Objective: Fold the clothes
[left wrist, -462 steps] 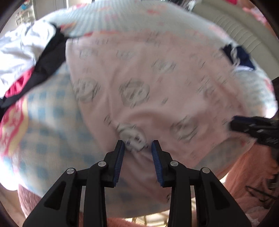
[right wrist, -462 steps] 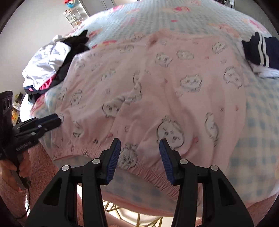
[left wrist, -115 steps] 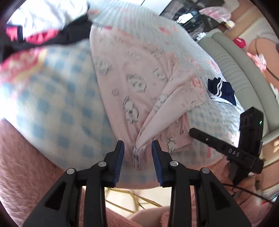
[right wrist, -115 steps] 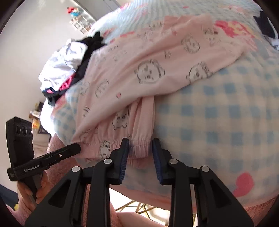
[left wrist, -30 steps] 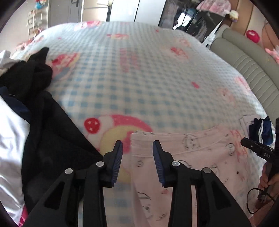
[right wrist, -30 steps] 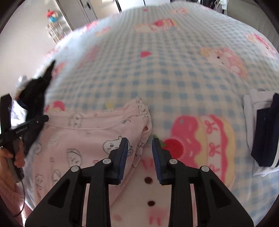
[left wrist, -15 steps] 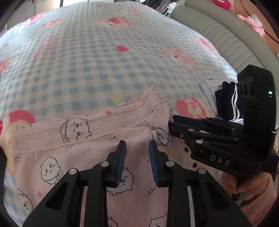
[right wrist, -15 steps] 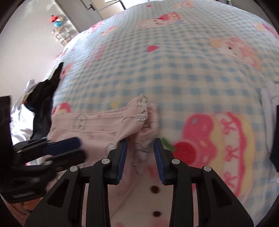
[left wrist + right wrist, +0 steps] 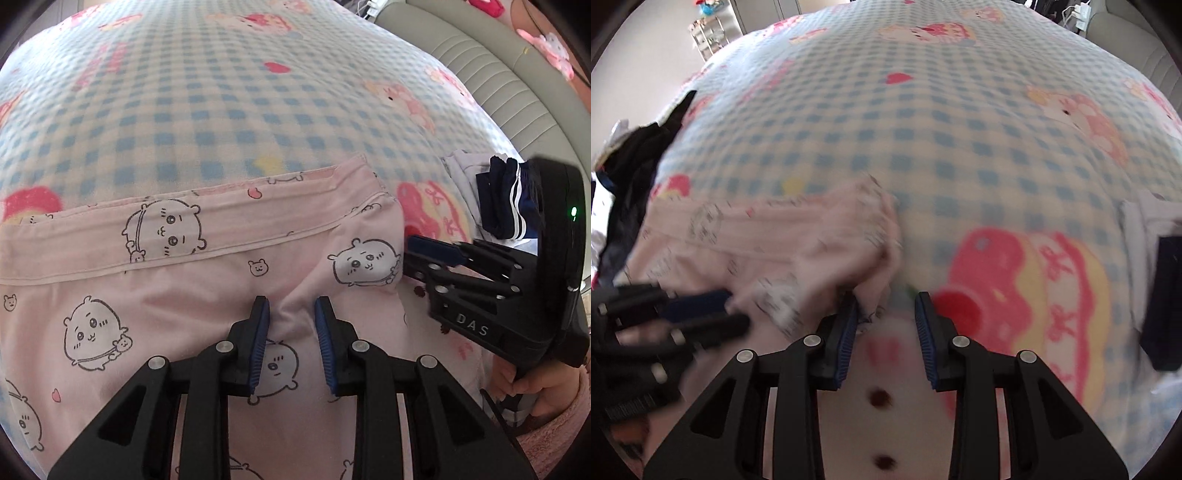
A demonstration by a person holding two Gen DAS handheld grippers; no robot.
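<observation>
Left wrist view. My left gripper (image 9: 291,321) hovers over the pink printed garment (image 9: 177,280), which lies spread on the blue-checked blanket (image 9: 192,96) and fills the frame from 6 to 9 o'clock. The jaws stand apart, a low ridge of cloth rising between the pads (image 9: 258,343); nothing is pinched. At 3 o'clock my right gripper (image 9: 417,251) has its tips against the garment's bunched right corner, just beside a bear print. Whether those tips are closed on cloth I cannot tell from this angle. A folded navy-and-white item (image 9: 506,203) sits at 2 o'clock, apart from the work.

Right wrist view (motion-blurred). The right gripper (image 9: 886,325) shows its jaws parted; the crumpled corner touches the left pad at 11 o'clock from the tips, but no fabric lies between them, so I judge it released. A dark clothes pile (image 9: 631,166) rests at 9 o'clock.

Step in hand, as I judge it: squaring the folded end. To do it well I would flatten the bunched corner outward toward 3 o'clock, align it with the hem band (image 9: 184,229), and press the central ridge down before taking a new grip, lest the wrinkle be folded in.
</observation>
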